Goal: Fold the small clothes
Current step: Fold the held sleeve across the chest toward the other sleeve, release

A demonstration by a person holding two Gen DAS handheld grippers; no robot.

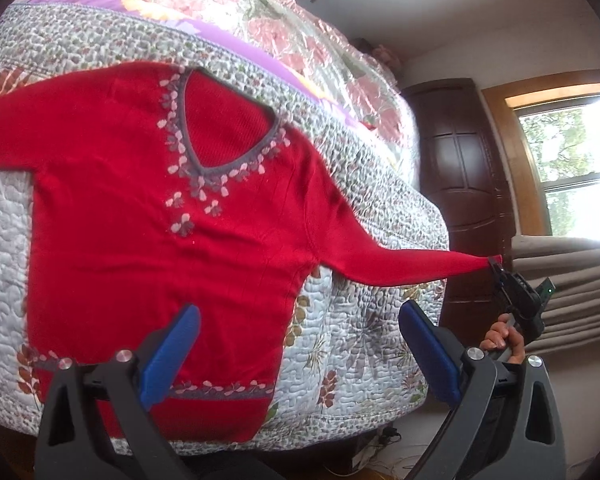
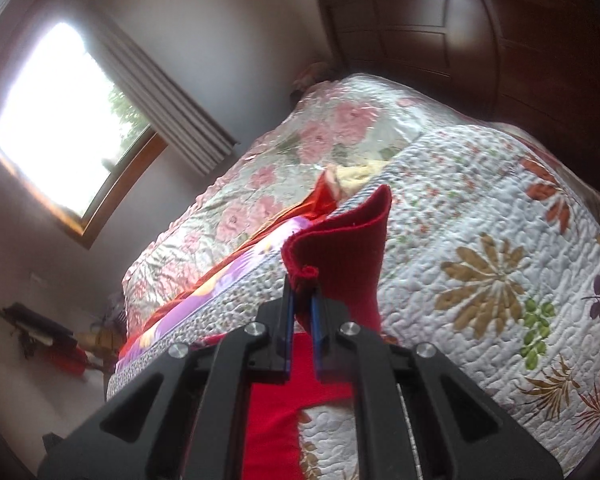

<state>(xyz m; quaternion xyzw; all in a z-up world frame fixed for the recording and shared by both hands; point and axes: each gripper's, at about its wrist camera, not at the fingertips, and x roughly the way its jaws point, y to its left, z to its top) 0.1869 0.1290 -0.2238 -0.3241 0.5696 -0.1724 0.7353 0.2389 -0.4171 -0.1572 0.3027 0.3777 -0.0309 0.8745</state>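
Blue pads line the two fingers of the left gripper (image 1: 298, 354), which stand wide apart with nothing between them, low in the left wrist view, over the hem of a red sweater (image 1: 148, 216). The sweater lies flat and face up on a white quilt (image 1: 364, 320) with leaf prints, and small pink and grey flowers are sewn around its V neck. Its right sleeve (image 1: 400, 266) is stretched out past the edge of the bed, lifted off the quilt, and its cuff (image 2: 340, 240) is pinched at the end by the right gripper (image 2: 302, 320), whose fingers are closed on the red knit with only the cloth between them. A hand (image 1: 504, 338) holds the grip of that tool. The other sleeve runs out of the picture on the left side. Behind the sweater a band of small pebble pattern crosses the quilt, then a purple flowered cloth (image 1: 236, 46), and then a shiny cover (image 1: 308, 28) with pink flowers. Farther back stand a dark wooden cabinet (image 1: 460, 184) and a bright window (image 1: 568, 168) with a wooden frame; what lies on the floor in the far corner is too blurred to tell.
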